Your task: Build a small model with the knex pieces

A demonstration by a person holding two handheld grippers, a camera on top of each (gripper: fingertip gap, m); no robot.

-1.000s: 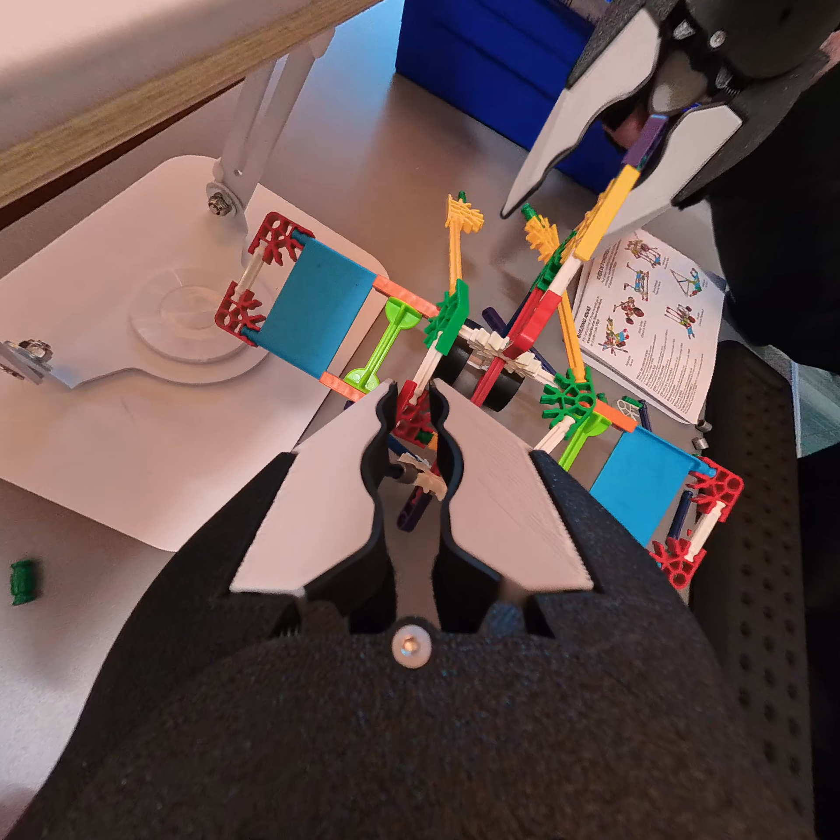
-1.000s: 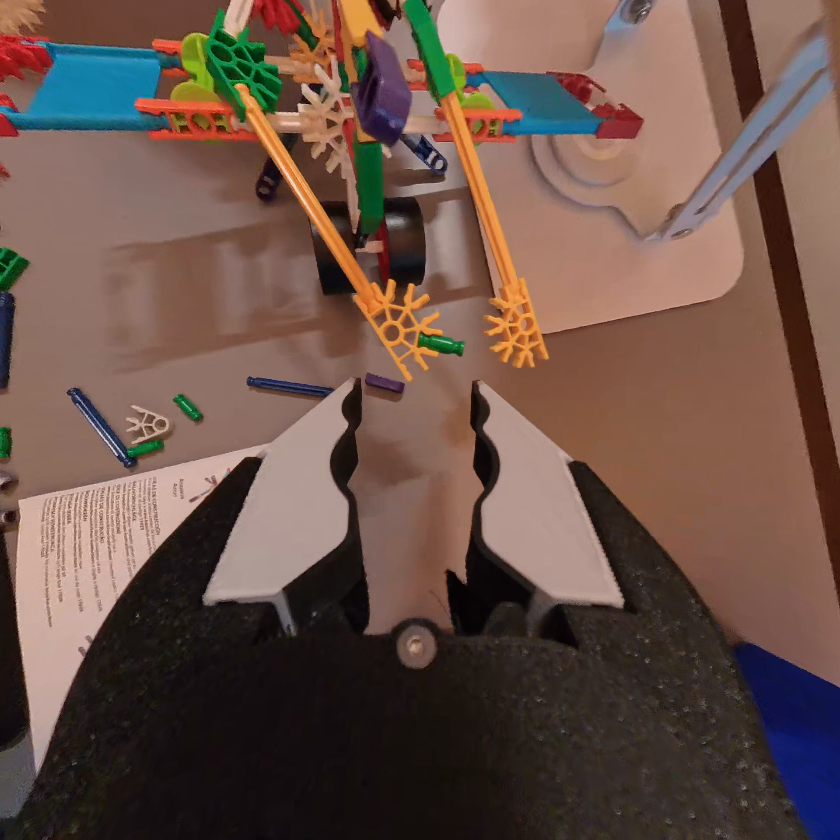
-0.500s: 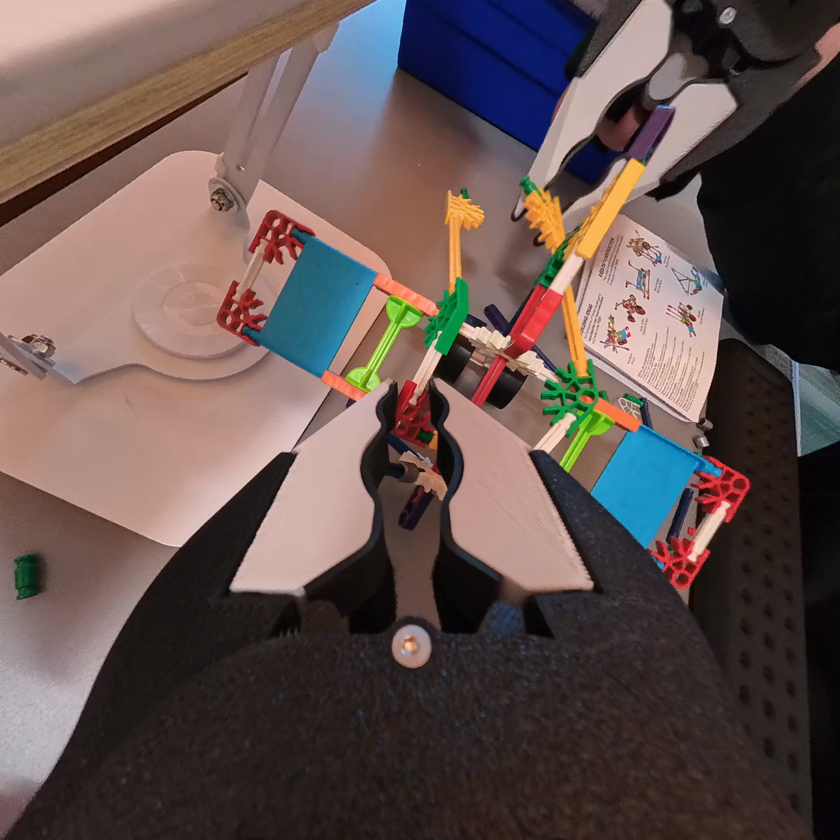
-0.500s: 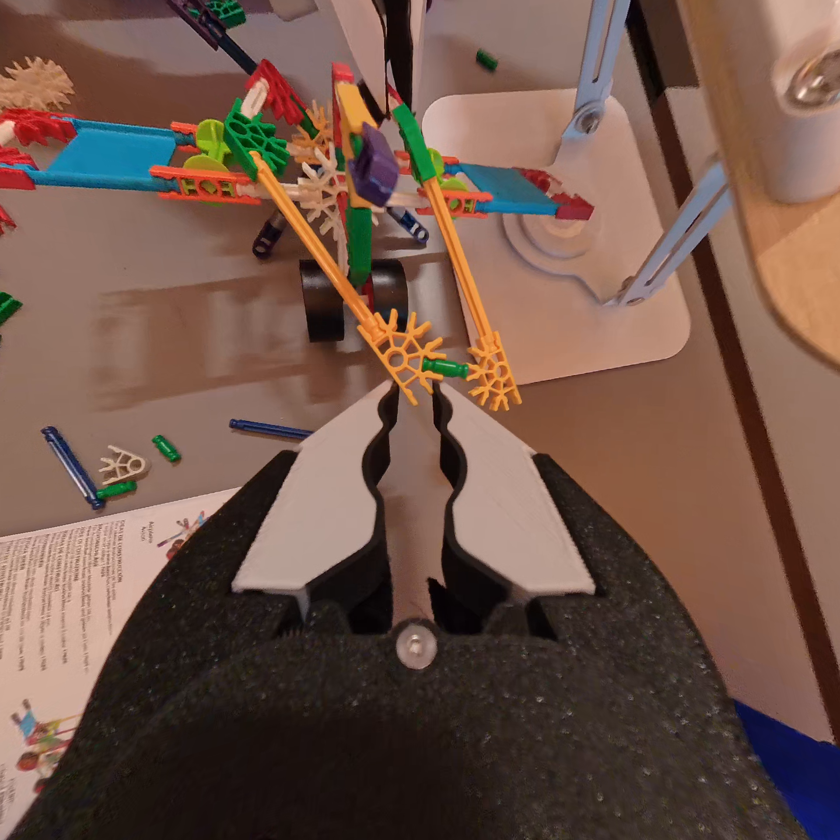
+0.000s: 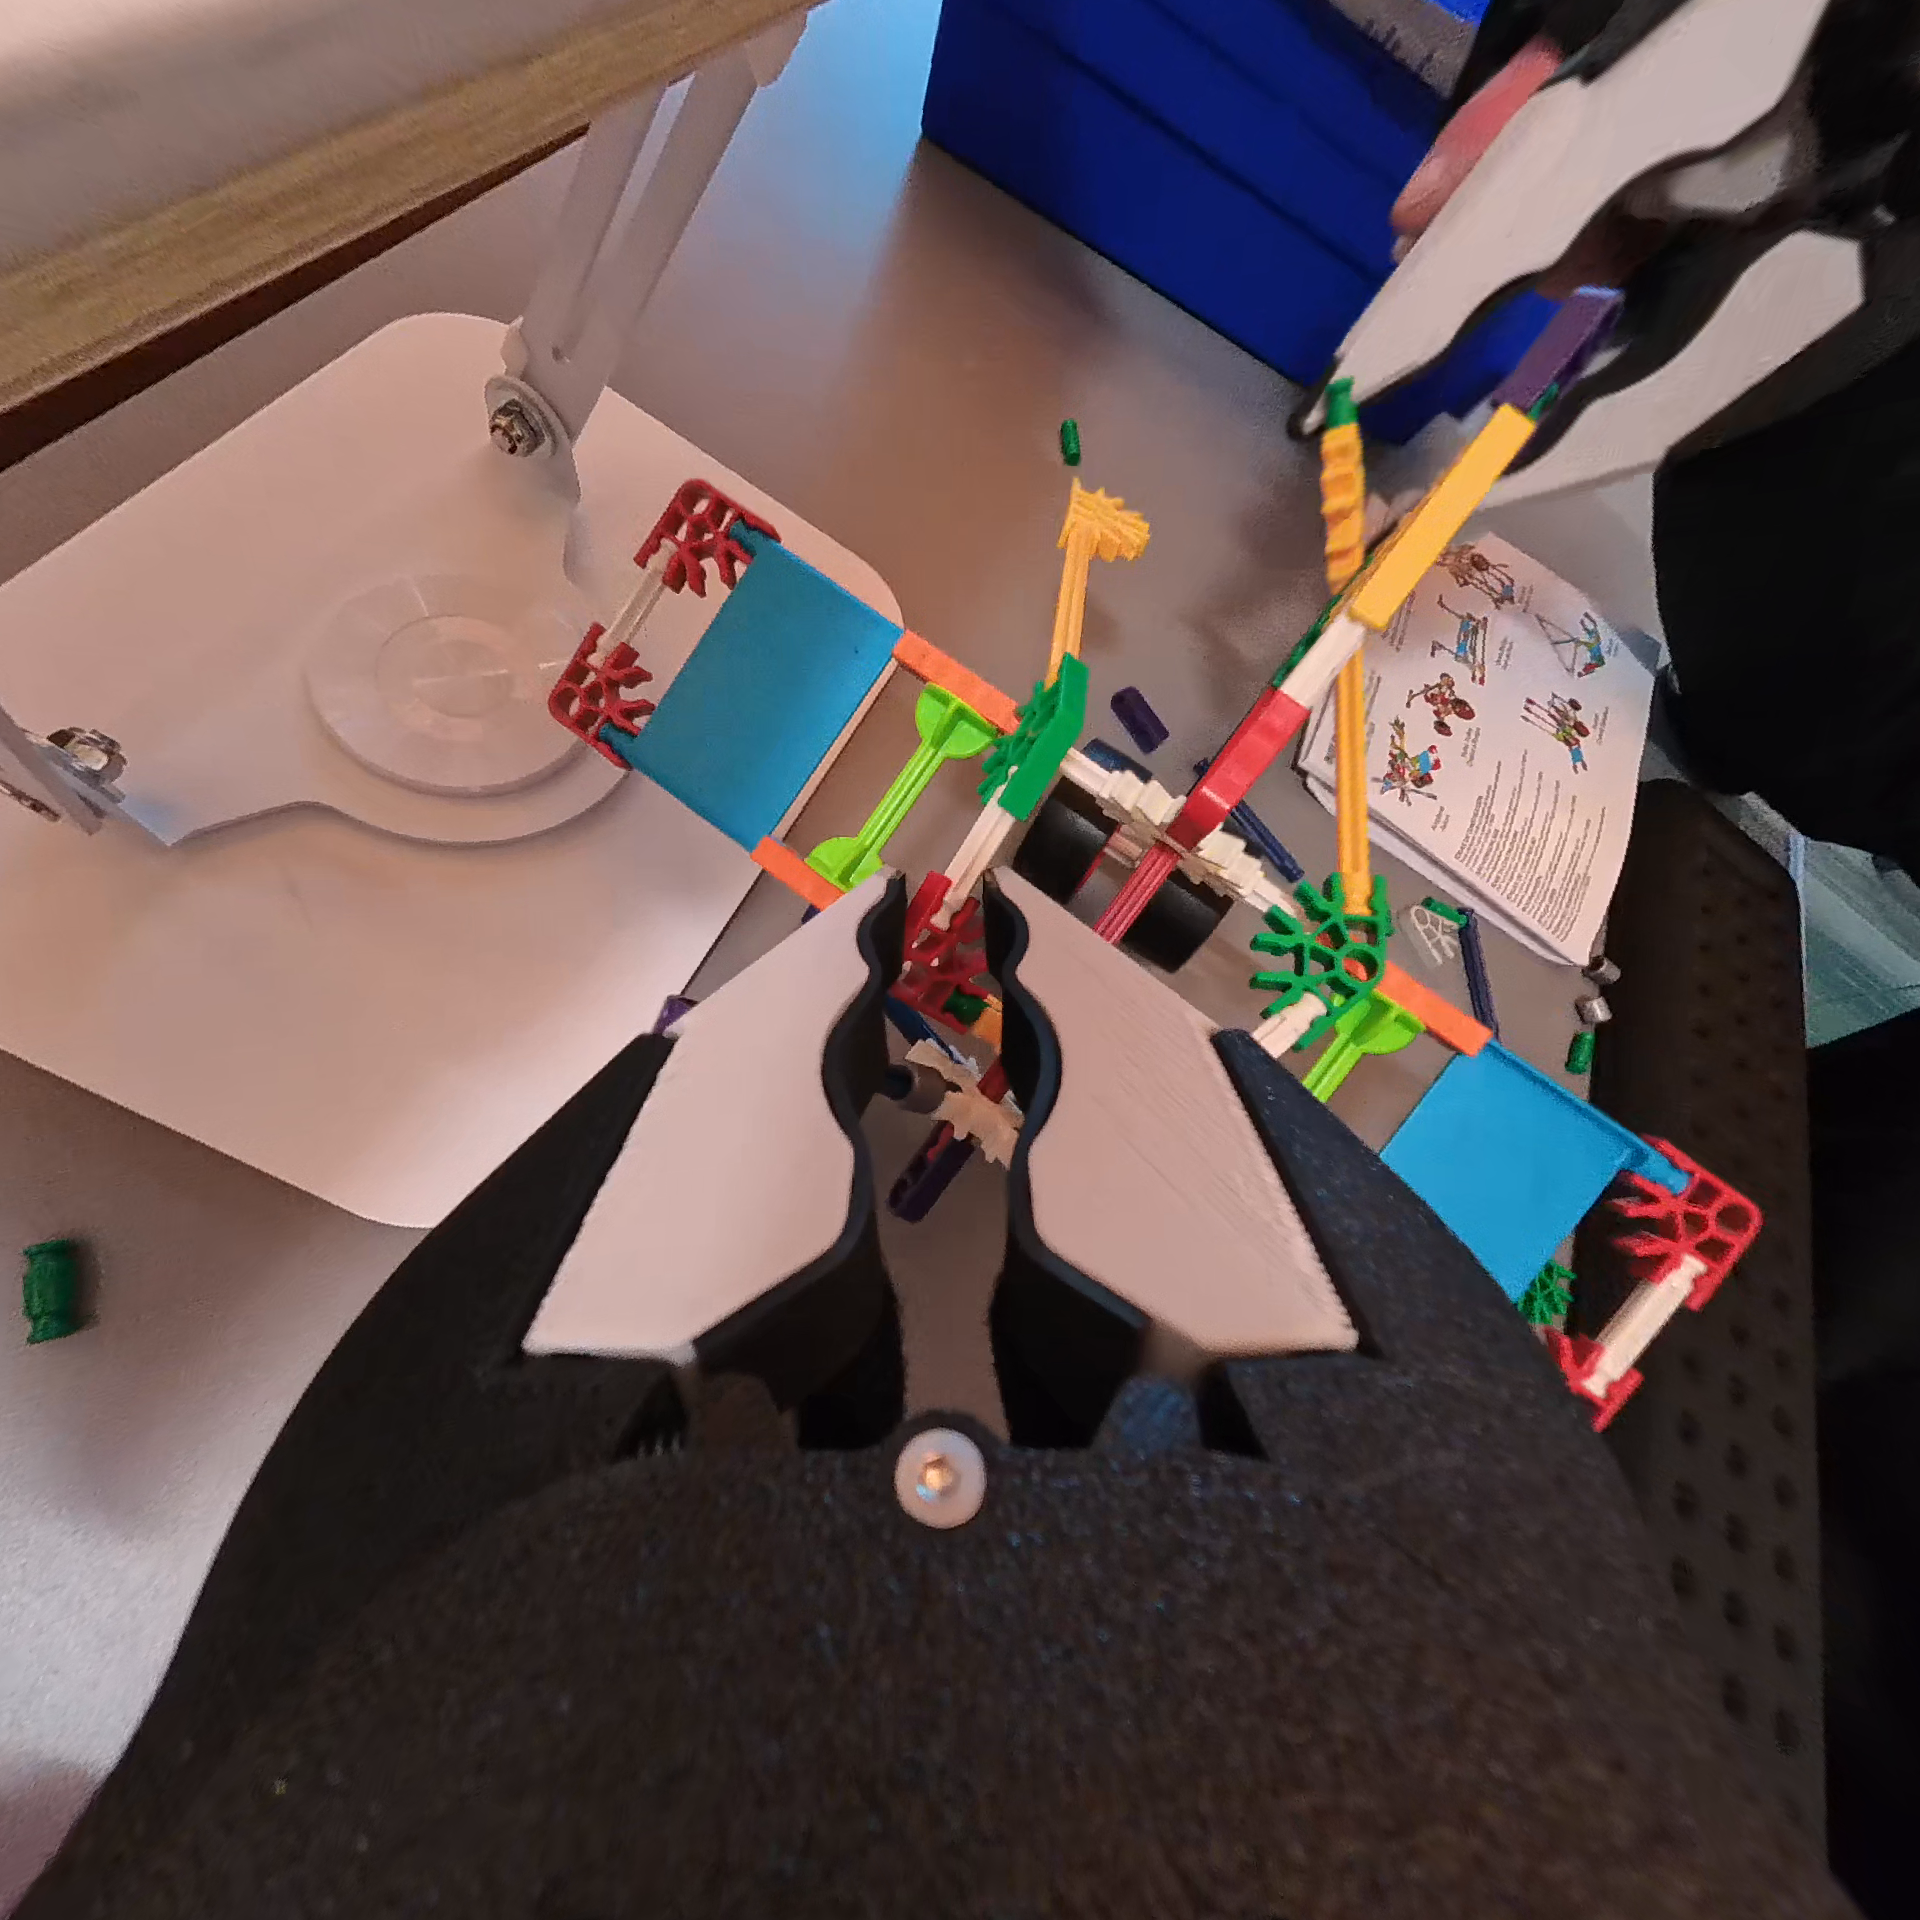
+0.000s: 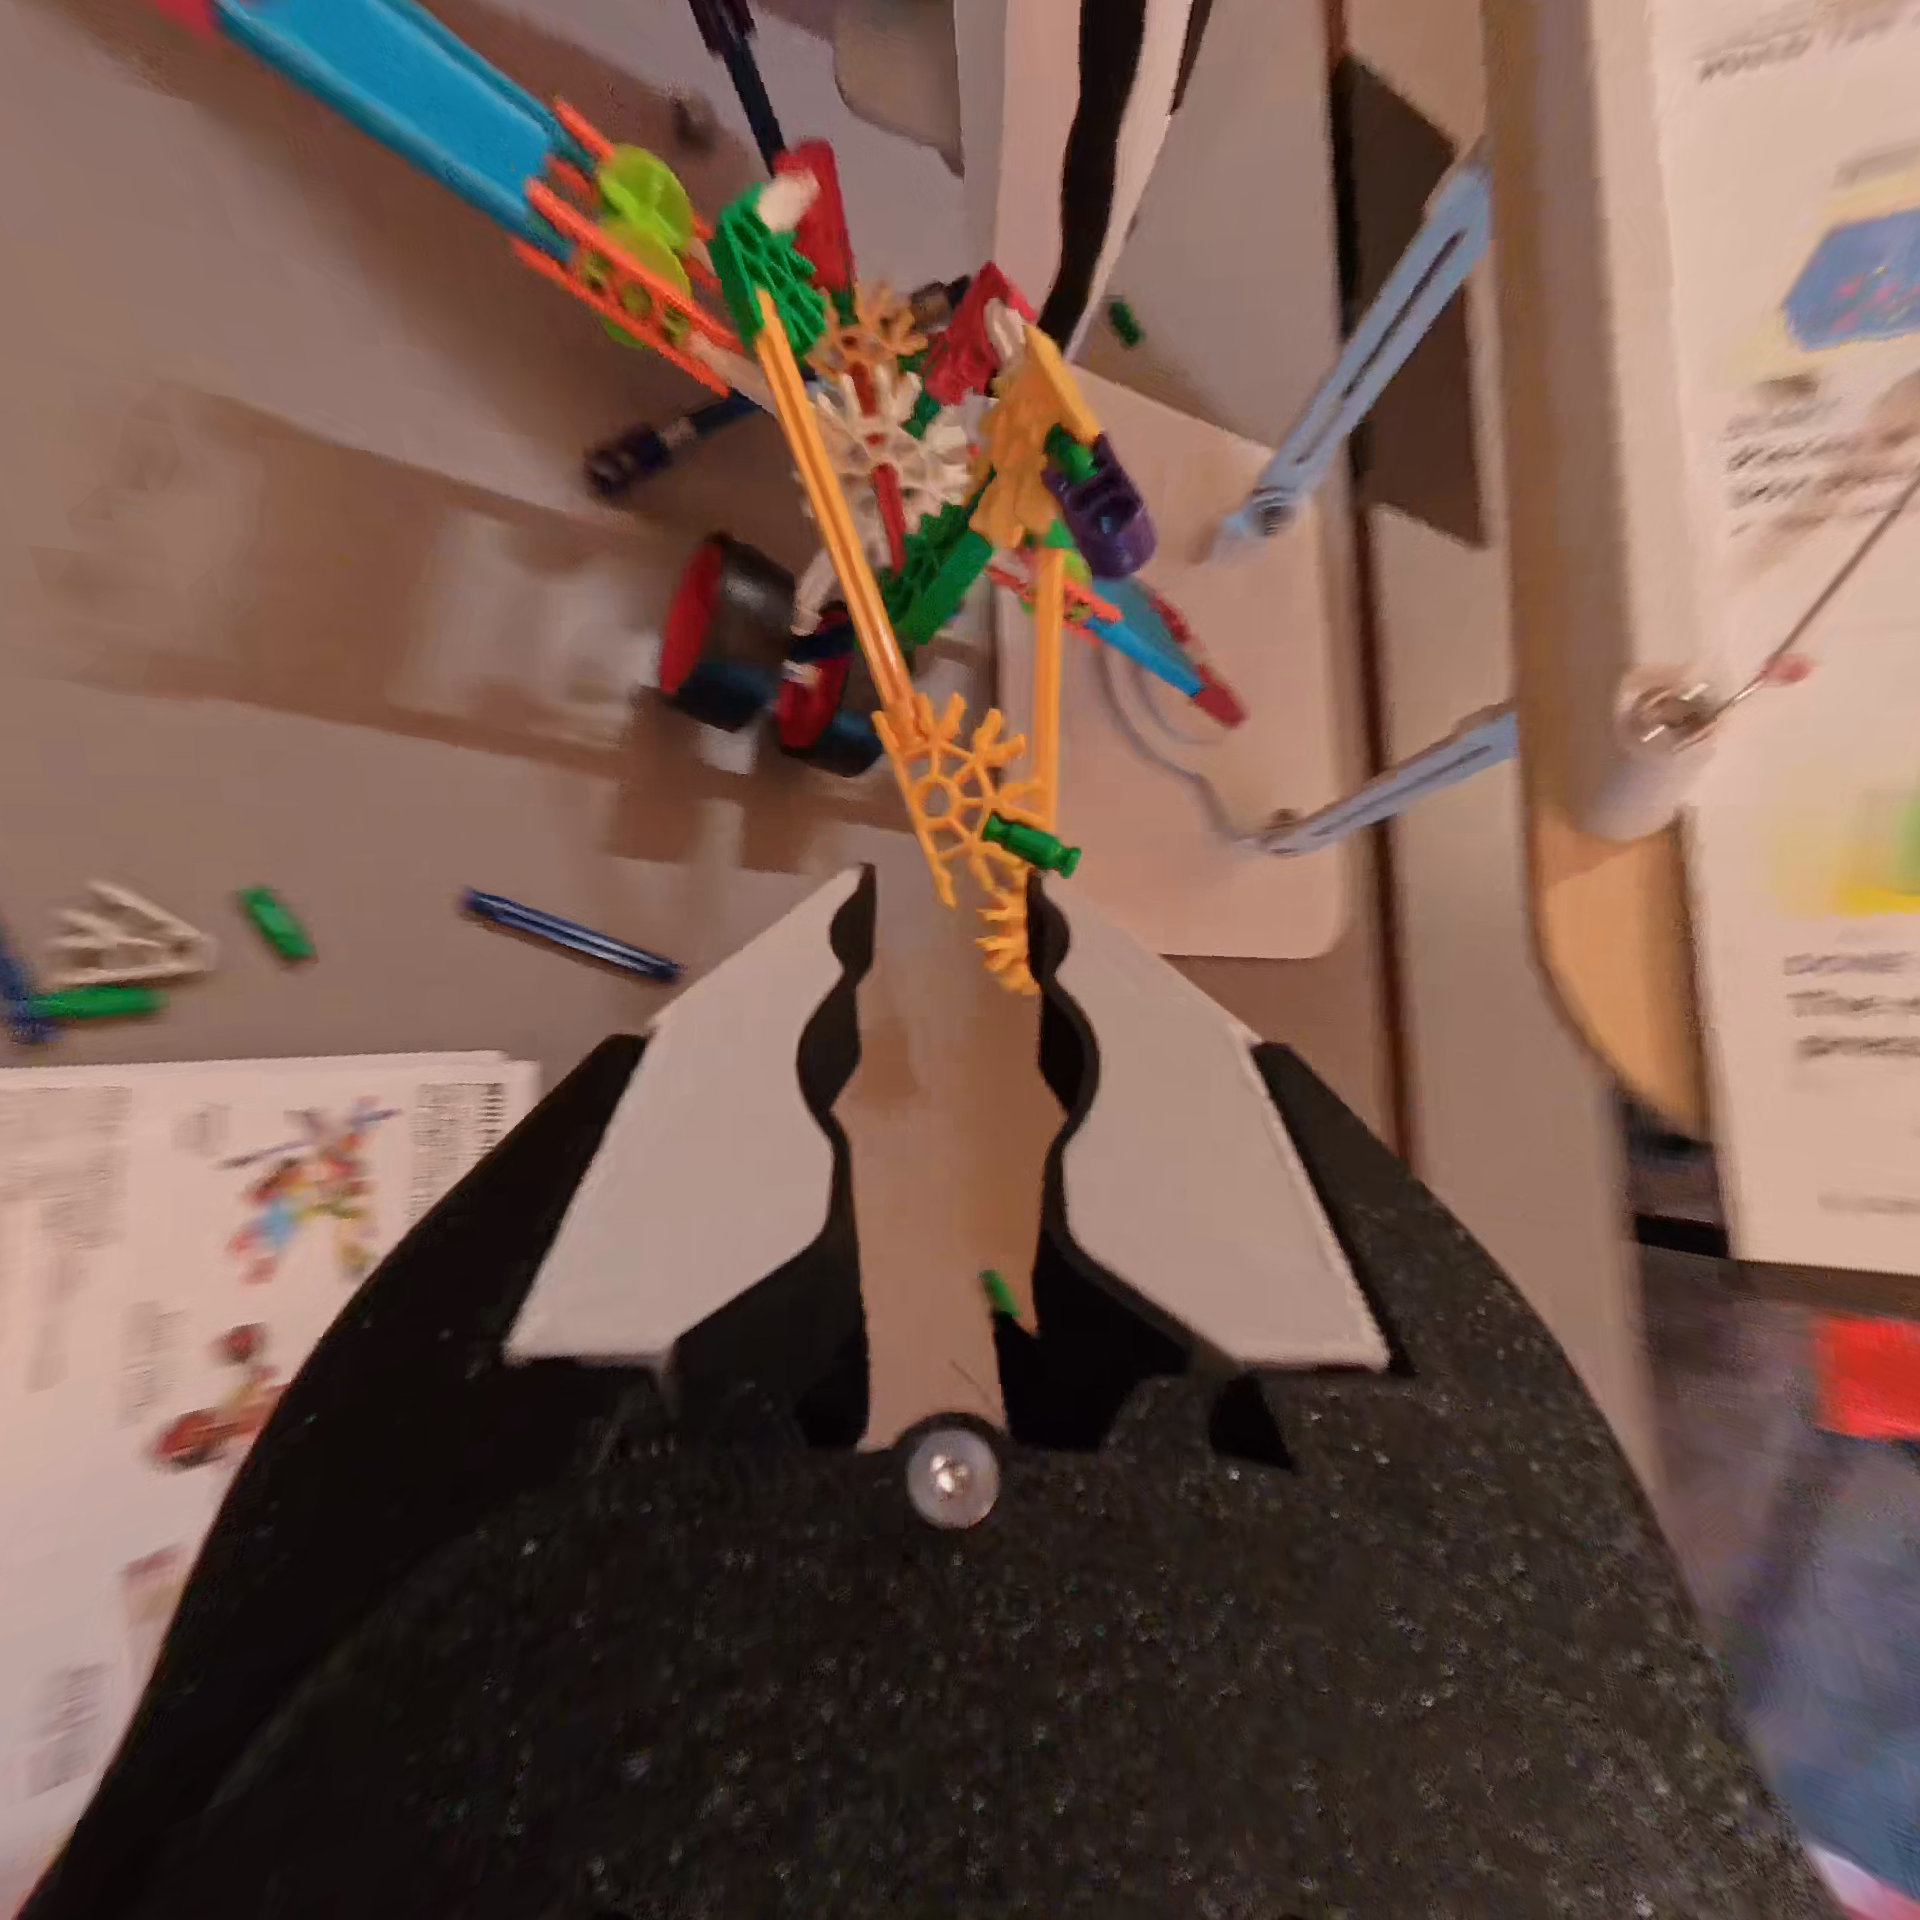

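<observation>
On the grey desk [image 5: 904,343] the toy model [image 5: 1049,748] spans crosswise, blue panels at either end. The left hand-held gripper [image 5: 940,914] clamps its red connector [image 5: 940,961]; the right hand-held gripper [image 6: 951,914] stands apart, one finger touching a yellow connector [image 6: 1003,935].

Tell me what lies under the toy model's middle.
Under the toy model sit a black wheel, dark blue rods and a purple piece on the table. The left gripper hides whatever is nearer.

Your right wrist view is motion-blurred: the leaflet [image 6: 239,1299] at eight o'clock is unreadable, and the boxes [image 6: 1808,623] at three o'clock run off-frame.
</observation>
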